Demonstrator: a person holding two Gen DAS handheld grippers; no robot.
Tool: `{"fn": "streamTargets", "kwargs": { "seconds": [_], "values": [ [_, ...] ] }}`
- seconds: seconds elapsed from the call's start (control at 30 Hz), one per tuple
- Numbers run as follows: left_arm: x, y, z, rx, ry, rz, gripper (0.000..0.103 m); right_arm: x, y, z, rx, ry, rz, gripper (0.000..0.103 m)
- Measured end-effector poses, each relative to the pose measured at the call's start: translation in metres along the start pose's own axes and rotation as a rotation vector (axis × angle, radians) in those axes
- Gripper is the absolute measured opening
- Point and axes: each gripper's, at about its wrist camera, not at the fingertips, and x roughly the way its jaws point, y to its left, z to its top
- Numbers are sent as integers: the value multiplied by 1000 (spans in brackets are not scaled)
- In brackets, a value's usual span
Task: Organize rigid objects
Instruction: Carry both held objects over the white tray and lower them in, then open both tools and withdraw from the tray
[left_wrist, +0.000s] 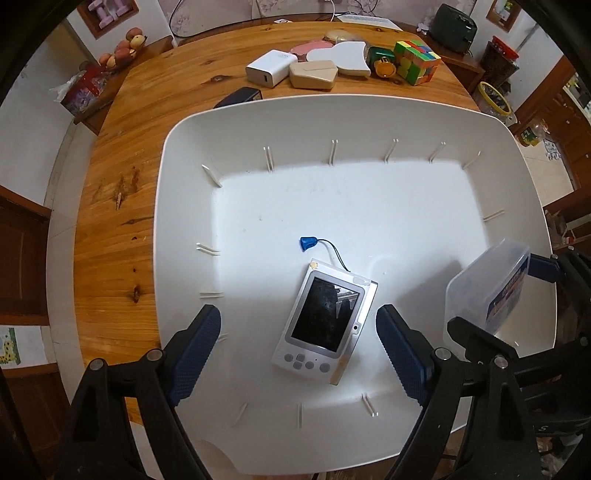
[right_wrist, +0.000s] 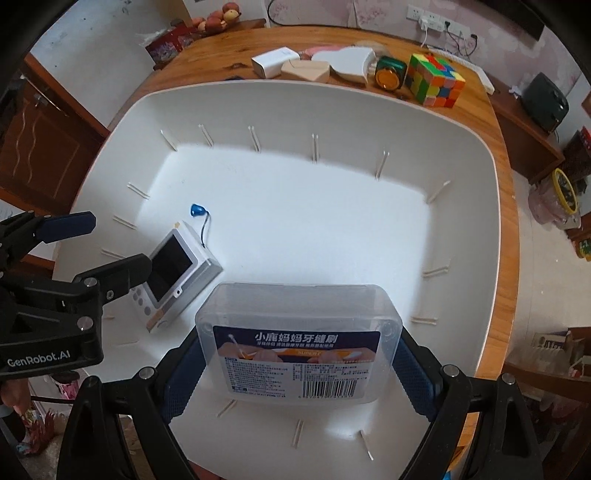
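A large white bin (left_wrist: 177, 155) (right_wrist: 122, 122) sits on the round wooden table (left_wrist: 122, 206). A small silver handheld device (left_wrist: 323, 326) (right_wrist: 173, 273) with a blue charm on a cord (left_wrist: 307, 243) lies flat on the bin floor. My left gripper (left_wrist: 299, 354) is open above it, fingers either side, empty. My right gripper (right_wrist: 297, 373) is shut on a clear plastic box with a blue label (right_wrist: 299, 343), held over the bin's near right part; the box also shows in the left wrist view (left_wrist: 491, 288).
Behind the bin lie a white charger block (left_wrist: 271, 68), a beige case (left_wrist: 314, 74), a white cat-shaped item (left_wrist: 343, 55), a green-and-yellow toy (left_wrist: 382, 62), a Rubik's cube (left_wrist: 417, 61) and a dark object (left_wrist: 242, 96). Cabinets and fruit stand beyond the table.
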Motion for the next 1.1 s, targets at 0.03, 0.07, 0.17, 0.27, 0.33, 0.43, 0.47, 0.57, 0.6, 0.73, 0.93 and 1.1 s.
{"fn": "streamTargets", "kwargs": {
  "seconds": [0.03,0.07,0.17,0.27,0.33,0.43,0.47,0.57,0.6,0.73,0.93,1.1],
  "values": [
    [-1,0,5,-2,-1,-3,88,-2,0,1,-5,-2,2,93],
    [-2,1,7,-3,-3,-5,88,-6,3,4,-8,-6,3,93],
    [-5,2,12,-9,-14,-4,88,-10,3,5,3,-23,36,98],
    [-7,2,15,-11,-18,-4,88,-13,-1,1,11,-24,64,103],
    [-9,2,16,-11,-21,-4,88,-14,1,6,13,-27,57,103],
    [-11,1,18,-9,-25,-5,88,-12,2,9,12,-27,49,103],
    [-12,0,19,-9,-26,-6,88,-13,2,9,10,-27,47,103],
    [-15,0,23,-9,-30,-10,88,-14,3,11,-3,-30,40,103],
    [-16,0,24,-10,-31,-10,88,-15,4,11,-8,-30,38,103],
    [-24,-1,31,-4,-48,-10,88,-19,7,14,-38,-27,16,103],
    [-42,6,45,-1,-96,-9,88,-28,4,19,-50,-33,-38,103],
    [-62,20,63,-13,-147,-10,88,-38,-12,27,23,-41,1,103]
  ]
}}
